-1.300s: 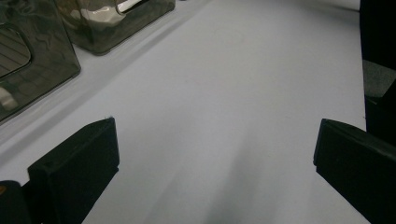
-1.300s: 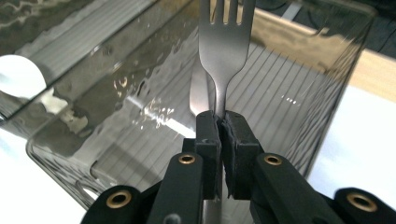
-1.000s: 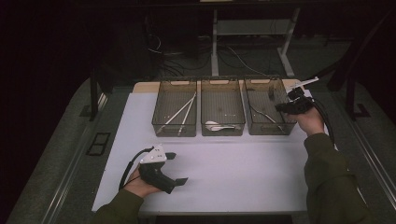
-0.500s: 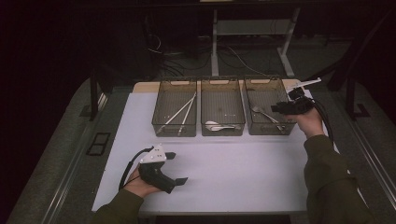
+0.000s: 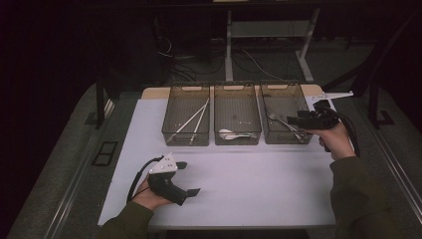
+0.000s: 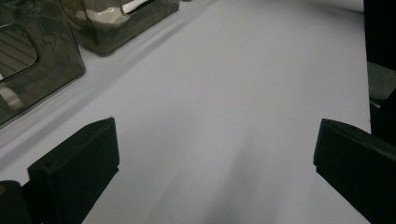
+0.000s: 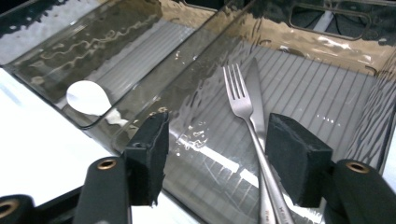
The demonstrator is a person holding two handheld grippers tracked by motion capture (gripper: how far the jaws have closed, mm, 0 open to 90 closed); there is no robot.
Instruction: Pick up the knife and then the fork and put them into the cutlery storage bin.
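Hovering at the near rim of the rightmost smoky clear plastic bin [image 5: 285, 119], the right hand-held gripper [image 7: 215, 163] has edged inward from beside that bin over the last second. Its jaws stand apart and empty, above the silver metal fork [image 7: 245, 130] and the table knife [image 7: 256, 91] lying under it on the ribbed floor. A pick-up of the fork looks close. The left hand-held gripper [image 5: 190, 178] rests released on the pale grey surface [image 5: 259, 184], near the front edge.
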